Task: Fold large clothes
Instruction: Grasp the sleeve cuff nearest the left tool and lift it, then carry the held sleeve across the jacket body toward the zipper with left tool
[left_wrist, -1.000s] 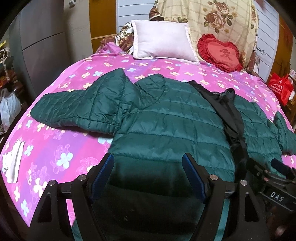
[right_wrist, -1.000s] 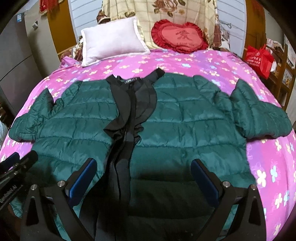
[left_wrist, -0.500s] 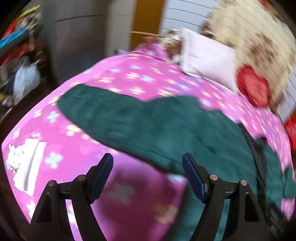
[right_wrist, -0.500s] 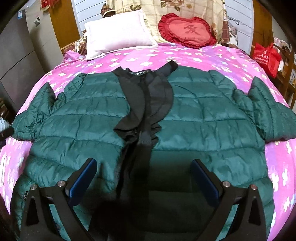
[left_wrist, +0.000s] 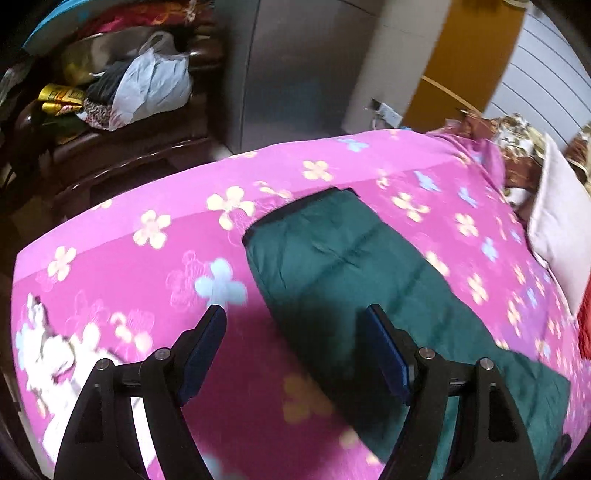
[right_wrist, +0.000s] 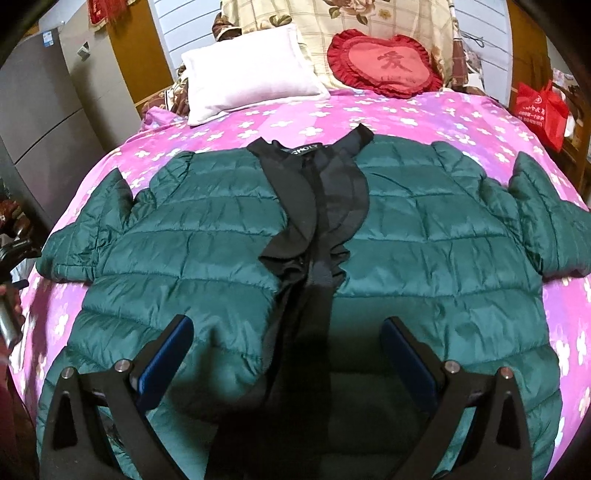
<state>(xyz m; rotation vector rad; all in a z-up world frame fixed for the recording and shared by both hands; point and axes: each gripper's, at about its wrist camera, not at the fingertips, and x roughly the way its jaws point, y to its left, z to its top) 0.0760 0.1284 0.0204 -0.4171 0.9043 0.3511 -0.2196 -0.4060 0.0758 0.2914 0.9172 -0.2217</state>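
My left gripper (left_wrist: 295, 350) has its jaws spread wide with nothing between them, and it has swung hard to my left in the last second: a second ago it looked over the body of the jacket, now its fingers frame the left sleeve (left_wrist: 332, 258), whose cuffed end lies just ahead of the tips on the pink flowered bedspread (left_wrist: 147, 258). The right-hand pad sits over the sleeve's fabric, the left-hand pad over bare bedspread; the view is smeared by motion, so I can't tell whether either pad touches. My right gripper (right_wrist: 288, 350) is likewise open and empty, its view of the hem having barely shifted, with the black zip placket running forward between its fingers. Beyond them the green puffer jacket (right_wrist: 424, 240) lies flat, front up, both sleeves thrown outward, collar toward the white pillow (right_wrist: 247, 70) and the red heart cushion (right_wrist: 384, 64) past it. I read the swing as the opening of the fold: the jacket is spread but nothing is yet folded, and my left hand looks to be lining up on the sleeve to bring it across the chest.
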